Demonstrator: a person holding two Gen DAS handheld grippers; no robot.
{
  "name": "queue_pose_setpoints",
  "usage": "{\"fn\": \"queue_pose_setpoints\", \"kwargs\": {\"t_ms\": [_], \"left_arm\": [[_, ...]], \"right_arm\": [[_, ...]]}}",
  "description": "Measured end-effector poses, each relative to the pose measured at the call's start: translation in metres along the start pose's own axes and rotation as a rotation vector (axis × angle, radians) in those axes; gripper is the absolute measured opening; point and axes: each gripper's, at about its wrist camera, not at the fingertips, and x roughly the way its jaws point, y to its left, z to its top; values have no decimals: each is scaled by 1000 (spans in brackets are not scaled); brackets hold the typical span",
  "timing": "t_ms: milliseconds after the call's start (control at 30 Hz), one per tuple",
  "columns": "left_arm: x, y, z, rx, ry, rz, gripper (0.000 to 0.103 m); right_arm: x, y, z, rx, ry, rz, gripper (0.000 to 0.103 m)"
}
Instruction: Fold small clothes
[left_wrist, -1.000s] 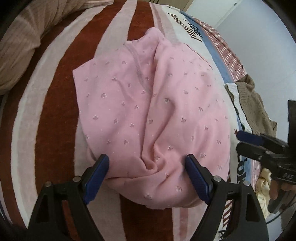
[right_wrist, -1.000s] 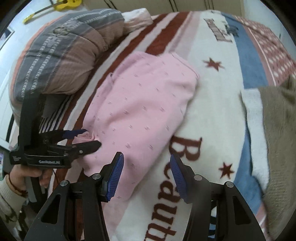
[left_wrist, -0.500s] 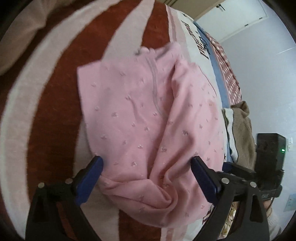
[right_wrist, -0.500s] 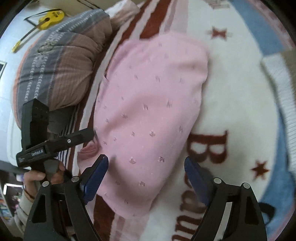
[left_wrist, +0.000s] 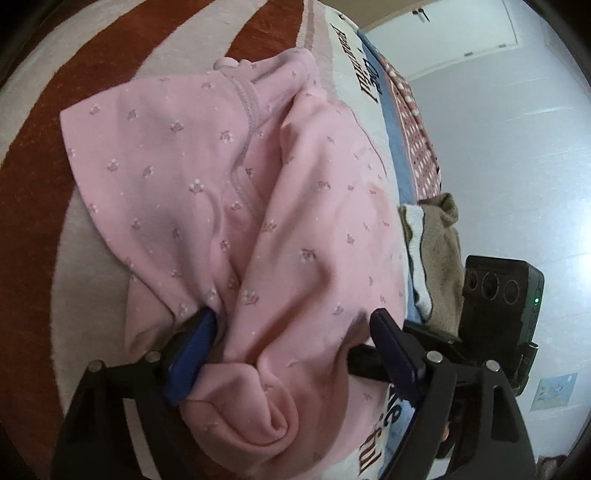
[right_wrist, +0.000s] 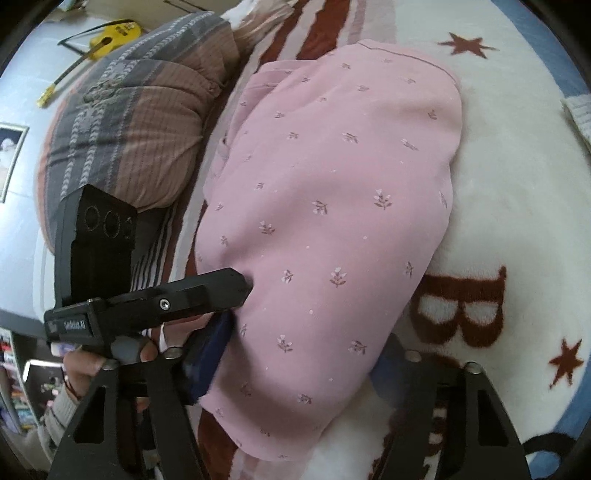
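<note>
Pink cotton baby top with tiny flowers (left_wrist: 229, 206) lies half folded on the striped fleece blanket (left_wrist: 44, 155) of the bed, with its bottom end near the blanket's front edge. It is bunched there, I think, because both tools are reaching in to grab that end for the next fold. The left gripper (left_wrist: 291, 343) points flat along the blanket with its blue fingers spread wide, and soft cloth sits between them. The right gripper (right_wrist: 295, 354) comes in low from the other side, also spread wide around the hem, not squeezing yet.
</note>
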Motion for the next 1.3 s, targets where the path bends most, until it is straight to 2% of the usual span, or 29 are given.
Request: {"fn": "queue_pose_setpoints", "kwargs": {"t_ms": [67,267,333,400,533,733,800,900,967,1167,1300], "left_arm": [[-8,1,6,5,-8,39,82],[-44,15,46,20,-128,136,83],[-41,20,59,28,-126,168,83],[-33,25,67,25,-111,162,83],[-14,30,72,0,-99,83,83],[16,11,72,-13,-52,-25,83],[21,7,71,-20,-27,-88,83],[24,6,69,-39,17,-222,83],[22,9,67,-48,32,-264,83],[-3,17,64,-57,5,-216,83],[-22,21,54,-18,9,-192,92]], "right_arm": [[-2,2,-1,-25,3,-5,55],[-13,-4,2,-16,-5,-22,57],[-18,-6,4,-17,-27,-45,57],[-23,-11,7,-11,-53,-69,57],[-28,-19,10,4,-74,-82,57],[-29,-25,8,3,-70,-87,57],[-30,-27,5,4,-67,-81,57],[-29,-28,3,9,-61,-67,57],[-27,-28,3,11,-60,-51,57],[-20,-26,5,15,-59,-33,57],[-20,-28,7,27,-59,-24,64]]}}
